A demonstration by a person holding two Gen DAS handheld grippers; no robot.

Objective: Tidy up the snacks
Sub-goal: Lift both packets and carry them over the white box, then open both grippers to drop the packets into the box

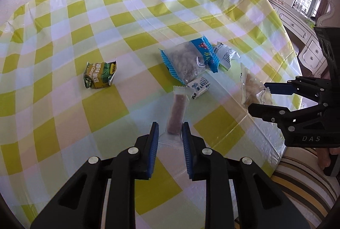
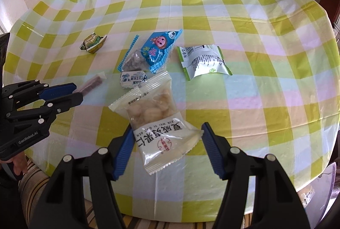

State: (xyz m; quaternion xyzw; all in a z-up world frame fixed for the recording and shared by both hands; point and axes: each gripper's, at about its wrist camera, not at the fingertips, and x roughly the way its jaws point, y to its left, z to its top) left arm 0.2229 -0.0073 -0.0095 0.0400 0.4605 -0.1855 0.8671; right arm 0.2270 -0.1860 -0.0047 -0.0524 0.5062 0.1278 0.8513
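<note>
- Your left gripper (image 1: pixel 170 133) is clamped on the near end of the brown bar (image 1: pixel 176 114), low centre of the left view. The grip is only on the clear wrapper's tail, so lift slowly and keep the bar hanging straight.
- Your right gripper (image 2: pixel 167 144) is half open with its jaws closing around the nut pack (image 2: pixel 158 120), low centre of the right view. The left pad touches the pack's edge; the right pad looks just clear. Finish the squeeze before you raise it.
- Squeeze the flat printed part, not the bulging nuts; I judge it will slip less.
- The remaining snacks lie mid-frame on the checked cloth (image 2: pixel 244 101): blue bag (image 2: pixel 152 52), milk candy (image 2: pixel 132 79), green-white pack (image 2: pixel 203 62), and the green packet (image 2: pixel 92 44) apart at upper left.
</note>
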